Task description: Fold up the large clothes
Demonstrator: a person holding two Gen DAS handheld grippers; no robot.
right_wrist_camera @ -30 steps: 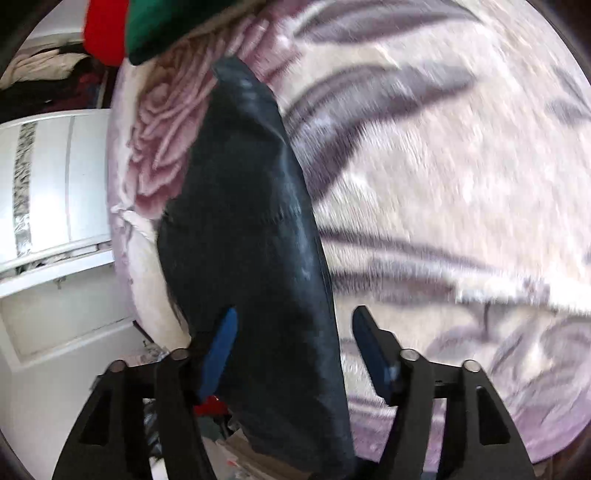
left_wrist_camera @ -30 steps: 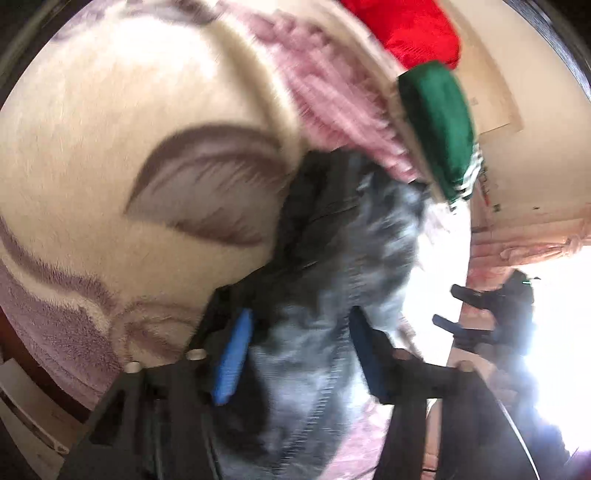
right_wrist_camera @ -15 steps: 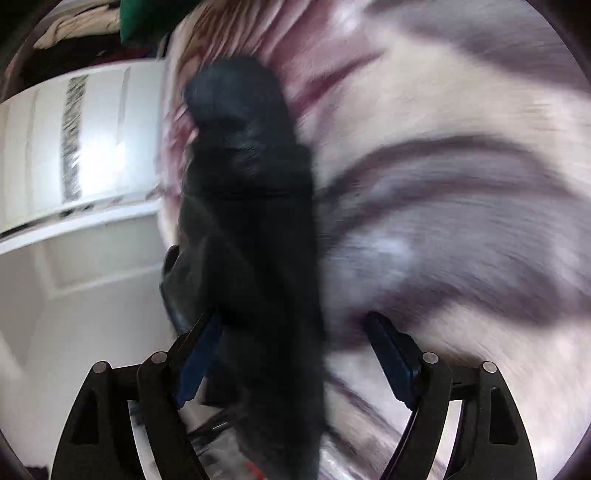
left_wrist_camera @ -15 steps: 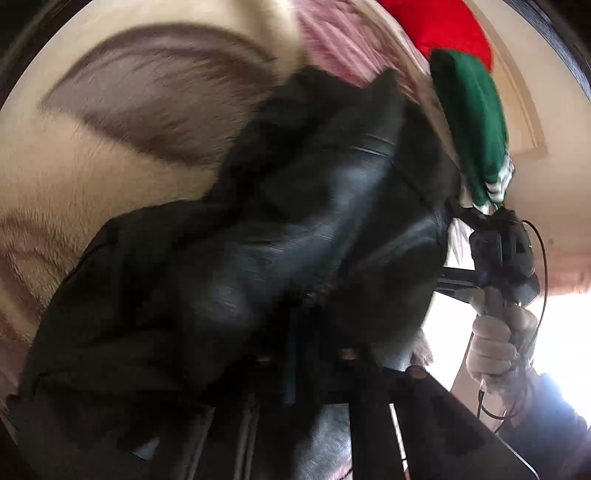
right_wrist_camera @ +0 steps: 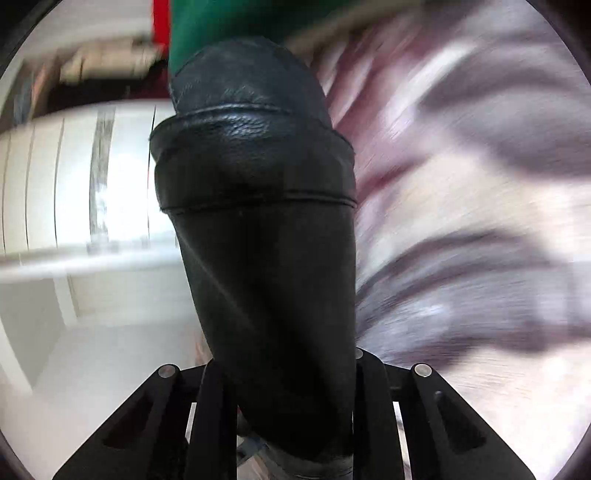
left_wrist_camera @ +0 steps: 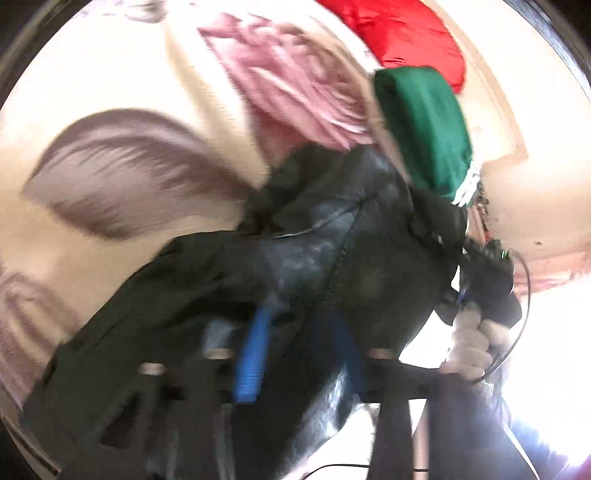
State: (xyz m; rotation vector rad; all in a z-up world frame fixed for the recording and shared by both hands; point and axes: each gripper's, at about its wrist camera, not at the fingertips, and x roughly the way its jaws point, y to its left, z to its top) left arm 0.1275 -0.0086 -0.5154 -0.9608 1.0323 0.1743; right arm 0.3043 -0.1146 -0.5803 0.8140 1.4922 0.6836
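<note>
The left tool [left_wrist_camera: 295,354] is opening, with its blue pads [left_wrist_camera: 251,358] apart and the black leather jacket [left_wrist_camera: 332,258] bunched between them. The pads do not seem to press the leather, though the picture is blurry.

The jacket lies in a heap on the flowery blanket [left_wrist_camera: 110,92] of the bed. A green cloth [left_wrist_camera: 424,125] sits just beside its far end, with a red cloth [left_wrist_camera: 402,33] behind that. A gloved hand [left_wrist_camera: 469,343] holds the right tool [left_wrist_camera: 461,295] at the jacket's far side.

In the right view, the right tool [right_wrist_camera: 291,398] is closing, and a thick fold of the jacket [right_wrist_camera: 266,221] fills the gap between its fingers [right_wrist_camera: 214,406]. The pads are hidden, so it looks like a grip.

What could go wrong? Leather is smooth and heavy, so I think it could slide out of 1 tool alone. The left tool may catch only a loose bump, and then the fold would come out crooked. The jacket could also drag the green cloth along.
</note>
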